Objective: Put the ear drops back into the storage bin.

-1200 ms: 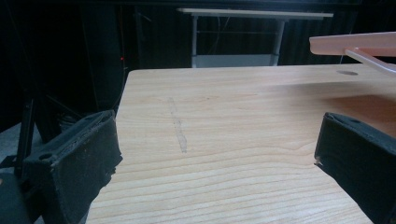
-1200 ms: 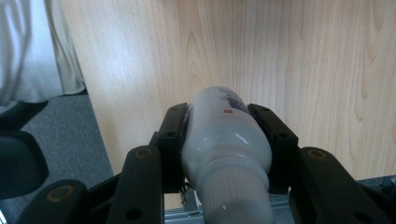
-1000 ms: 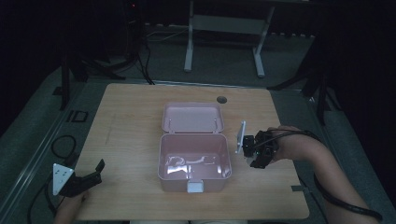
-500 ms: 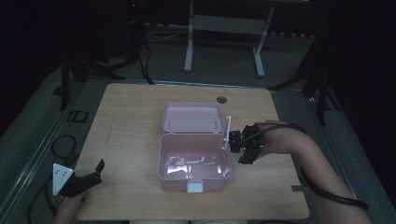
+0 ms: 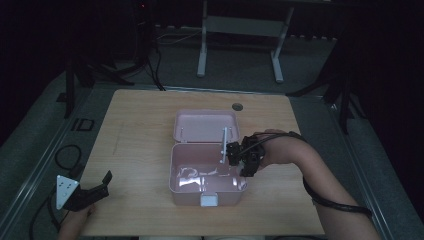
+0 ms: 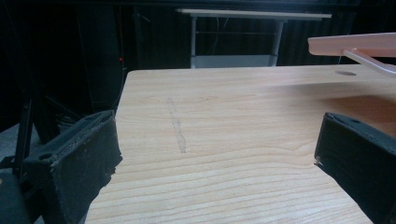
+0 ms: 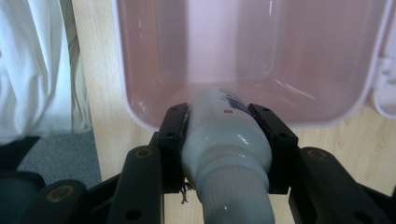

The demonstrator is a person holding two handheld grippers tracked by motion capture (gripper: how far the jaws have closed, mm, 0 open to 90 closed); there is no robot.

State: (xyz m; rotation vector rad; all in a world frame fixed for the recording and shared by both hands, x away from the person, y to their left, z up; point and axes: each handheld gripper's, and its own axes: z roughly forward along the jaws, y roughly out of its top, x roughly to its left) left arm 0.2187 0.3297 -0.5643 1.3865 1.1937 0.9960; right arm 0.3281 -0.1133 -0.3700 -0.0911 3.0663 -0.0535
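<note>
- Gripping a white tube [image 7: 224,140] between both jaws, the right gripper [image 5: 239,156] is holding it over the right rim of the open pink box [image 5: 205,192], with the tube's far end pointing down into the box's bare tray in the right gripper view.
- Compared with a second ago, the right gripper is now sitting further left: then it was out over the bench [image 5: 135,130] just beside the box, half a second ago it was at the box's right wall, and now it is overlapping the tray's edge.
- That shift is suggesting, as a judgement, that the tube is being carried into the box for stowing, and that lowering and letting go are the steps left.
- The box's lid [image 5: 205,125] is lying folded back on the far side, hinged open, so nothing is blocking the tray.
- The left gripper [image 5: 92,190] is resting at the bench's near left corner, jaws spread wide and holding nothing, in the same place as in the earlier pictures.
- In the left gripper view, bare wood is lying between the jaws, with the pink lid edge off to the right.
</note>
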